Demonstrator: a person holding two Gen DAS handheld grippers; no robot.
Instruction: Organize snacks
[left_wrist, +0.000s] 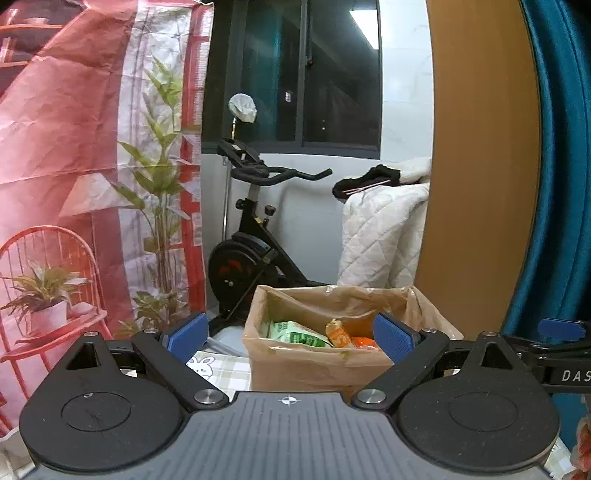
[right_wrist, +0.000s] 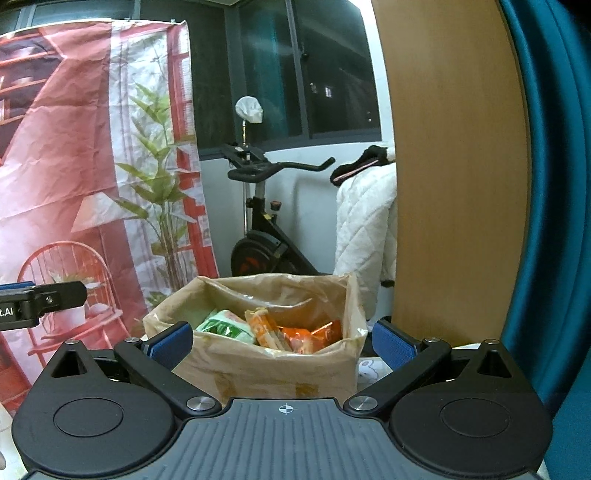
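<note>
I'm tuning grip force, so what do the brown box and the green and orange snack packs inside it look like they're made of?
The open brown box looks like matte cardboard, its creased rim glinting as if taped or film-lined. The green-and-white snack pack and orange snack packs look like thin glossy plastic film, crinkled, with highlights. Both the left gripper and right gripper are open.

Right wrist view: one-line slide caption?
Open right gripper faces an open brown cardboard box holding a green snack pack and orange snack packs.

Both wrist views face forward, low and near, sharing snack box (left_wrist: 314, 354) (right_wrist: 266, 354) and exercise bike (left_wrist: 255, 229) (right_wrist: 266, 221) behind.
</note>
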